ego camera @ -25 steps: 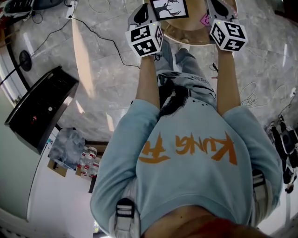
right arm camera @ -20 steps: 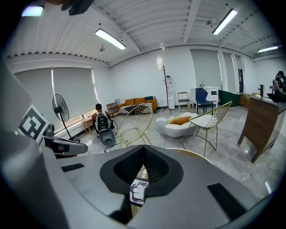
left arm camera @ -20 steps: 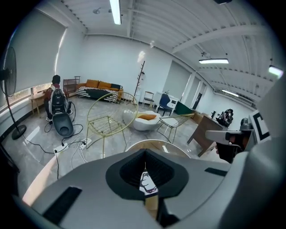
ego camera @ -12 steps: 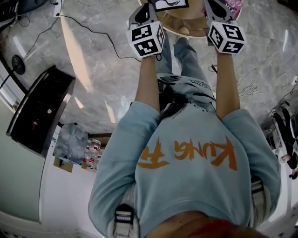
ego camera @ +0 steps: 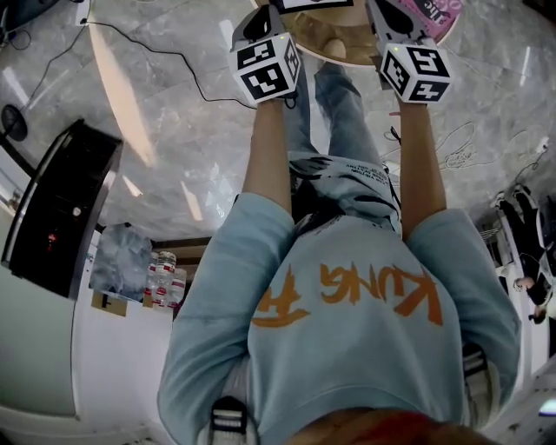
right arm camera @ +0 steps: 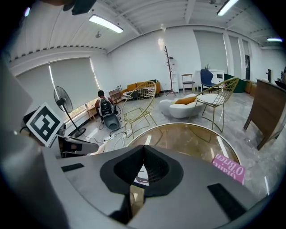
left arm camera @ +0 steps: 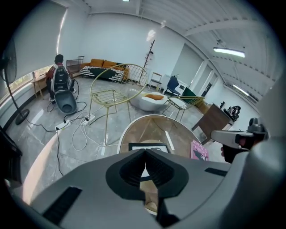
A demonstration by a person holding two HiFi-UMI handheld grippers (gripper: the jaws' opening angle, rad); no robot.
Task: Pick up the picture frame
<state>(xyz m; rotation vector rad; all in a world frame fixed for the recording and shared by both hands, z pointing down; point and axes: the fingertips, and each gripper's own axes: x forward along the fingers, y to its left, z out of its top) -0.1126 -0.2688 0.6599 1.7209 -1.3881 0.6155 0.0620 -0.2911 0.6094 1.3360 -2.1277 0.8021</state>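
The picture frame (left arm camera: 134,146) has a black border and a white print, and lies flat on a round glass table (left arm camera: 127,129). In the head view only its near edge (ego camera: 314,4) shows at the top. My left gripper (left arm camera: 145,152) is shut and empty, hanging above the frame. My right gripper (right arm camera: 143,147) is also shut and empty; a strip of the print (right arm camera: 139,178) shows behind its jaws. Both marker cubes (ego camera: 267,67) (ego camera: 414,71) sit at the table's near rim. The jaws hide most of the frame.
A pink book (left arm camera: 199,151) lies on the table's right side. Gold wire chairs (left arm camera: 117,89) stand behind the table, with cables (left arm camera: 67,127) on the floor. A person (left arm camera: 58,74) sits far back. A black cabinet (ego camera: 56,204) and water bottles (ego camera: 161,282) are at floor left.
Both grippers have come down toward the table, still shut. In the head view the table and frame have slid up to the top edge.
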